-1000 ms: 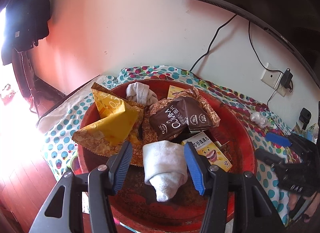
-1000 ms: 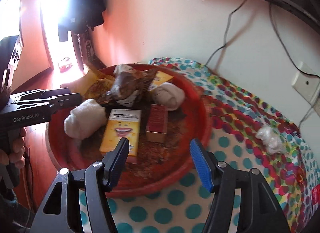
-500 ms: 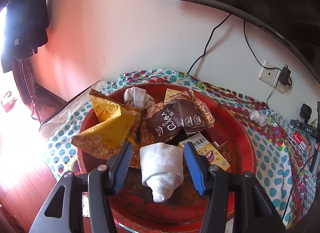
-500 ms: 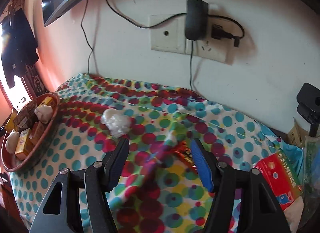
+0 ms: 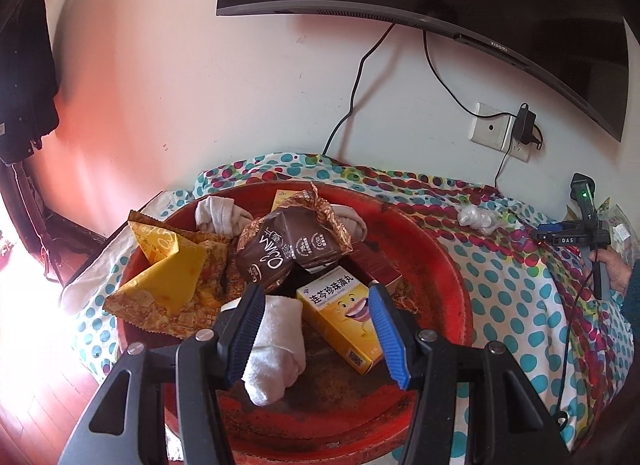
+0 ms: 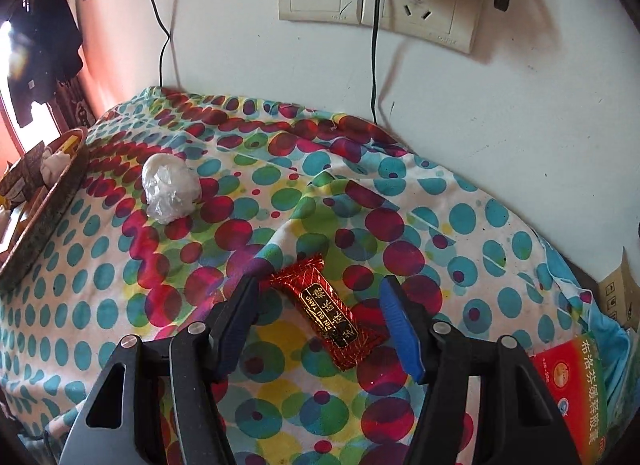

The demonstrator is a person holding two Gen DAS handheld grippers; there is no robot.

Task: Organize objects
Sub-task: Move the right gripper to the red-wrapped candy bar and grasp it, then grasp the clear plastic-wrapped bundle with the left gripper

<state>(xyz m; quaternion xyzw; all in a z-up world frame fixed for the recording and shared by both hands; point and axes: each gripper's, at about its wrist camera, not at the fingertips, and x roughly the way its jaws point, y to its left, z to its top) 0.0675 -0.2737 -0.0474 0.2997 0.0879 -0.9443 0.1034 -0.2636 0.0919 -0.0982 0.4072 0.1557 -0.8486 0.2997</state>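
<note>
- White-walled room, bench under a loose cotton cloth printed with teal, red and green dots [image 6: 120, 273]. Cloth is rumpled into a ridge just behind the target; judged risk: a jaw tip catches a fold and drags the cloth, shifting everything on it.
- Round red lacquer tray [image 5: 448, 265] sits at the bench's left end, heaped with snack packets, a yellow carton and rolled white towels. Judged risk: one more item dropped on the pile slides or tips others over the rim.
- Left gripper [image 5: 316, 329] hangs over the tray, jaws apart, nothing clamped. A rolled white towel [image 5: 276, 345] lies against the left pad's line, the yellow cardboard carton with a smiling face [image 5: 340, 317] lies toward the other pad. Judged risk: closing here takes both or neither.
- Right gripper [image 6: 320, 325] stands over the cloth, jaws apart, empty.
- Small red foil candy bar with a black-and-gold label [image 6: 328, 313], the likely next pick, lies flat and askew between those jaws, well apart from the tray. Judged risk: slick foil and diagonal lie let it pivot or squirt out.
- Crumpled clear plastic wad [image 6: 170, 189] lies near the tray rim, not yet collected.
</note>
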